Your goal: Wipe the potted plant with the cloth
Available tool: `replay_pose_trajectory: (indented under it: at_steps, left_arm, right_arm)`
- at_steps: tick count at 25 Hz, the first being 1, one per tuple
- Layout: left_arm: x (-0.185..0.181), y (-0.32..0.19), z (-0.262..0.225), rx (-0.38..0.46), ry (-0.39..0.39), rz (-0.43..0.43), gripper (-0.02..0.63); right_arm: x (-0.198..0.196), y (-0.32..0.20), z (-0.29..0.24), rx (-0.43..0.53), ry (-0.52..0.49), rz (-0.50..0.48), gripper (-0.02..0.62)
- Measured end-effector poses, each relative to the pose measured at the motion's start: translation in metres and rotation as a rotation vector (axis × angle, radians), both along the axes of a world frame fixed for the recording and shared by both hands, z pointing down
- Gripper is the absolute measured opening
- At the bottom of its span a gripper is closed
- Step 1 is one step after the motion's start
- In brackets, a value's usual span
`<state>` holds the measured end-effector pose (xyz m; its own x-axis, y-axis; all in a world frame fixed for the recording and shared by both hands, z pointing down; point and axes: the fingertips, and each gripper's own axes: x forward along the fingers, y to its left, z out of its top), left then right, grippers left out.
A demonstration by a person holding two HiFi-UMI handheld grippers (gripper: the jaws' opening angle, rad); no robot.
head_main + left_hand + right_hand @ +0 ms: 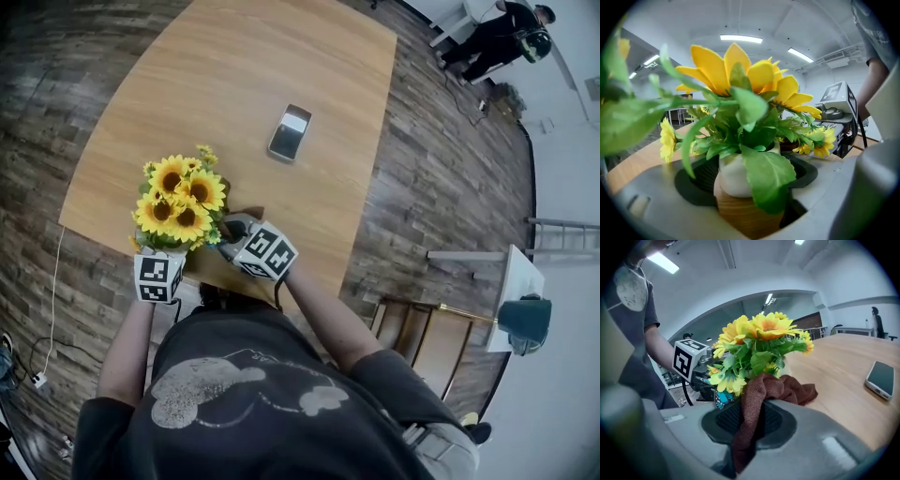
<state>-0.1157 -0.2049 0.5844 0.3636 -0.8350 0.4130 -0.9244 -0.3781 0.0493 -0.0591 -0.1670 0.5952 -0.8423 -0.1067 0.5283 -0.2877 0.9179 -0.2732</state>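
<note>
Two tools (749, 201) (746, 430) tight on pot (733, 177), cloth (752, 399)

Left tool (161, 255) clamps the pot (732, 177), right tool (246, 234) pinches the cloth (754, 399), both held forward side by side.

Tabletop (234, 75) free across the upper frame; only the phone (290, 132) sits mid-frame. Lower left is tight: potted plant (180, 202) boxed between my left gripper (167, 251) and right gripper (236, 228), cloth (754, 404) bunched against it.
</note>
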Motion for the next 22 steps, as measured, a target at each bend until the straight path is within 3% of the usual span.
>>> replay_pose_trajectory:
  at_steps: [6, 11, 16, 19, 22]
  left_arm:
    - [0.004, 0.003, -0.001, 0.012, 0.004, 0.076, 0.445]
    - [0.018, 0.019, 0.0, 0.027, 0.015, 0.277, 0.445]
    - [0.015, 0.02, 0.006, 0.015, 0.003, 0.4, 0.445]
    - [0.015, 0.019, 0.005, 0.012, -0.006, 0.411, 0.446]
    - [0.013, 0.018, 0.005, 0.017, 0.004, 0.343, 0.463]
  right_arm:
    - [0.034, -0.015, -0.008, -0.006, -0.03, 0.196, 0.054]
    - [0.074, -0.03, -0.014, 0.003, -0.028, 0.336, 0.054]
    - [0.096, -0.045, -0.019, 0.006, -0.033, 0.429, 0.055]
    - [0.099, -0.044, -0.02, 0.009, -0.026, 0.434, 0.054]
    - [0.099, -0.042, -0.021, 0.011, -0.025, 0.438, 0.055]
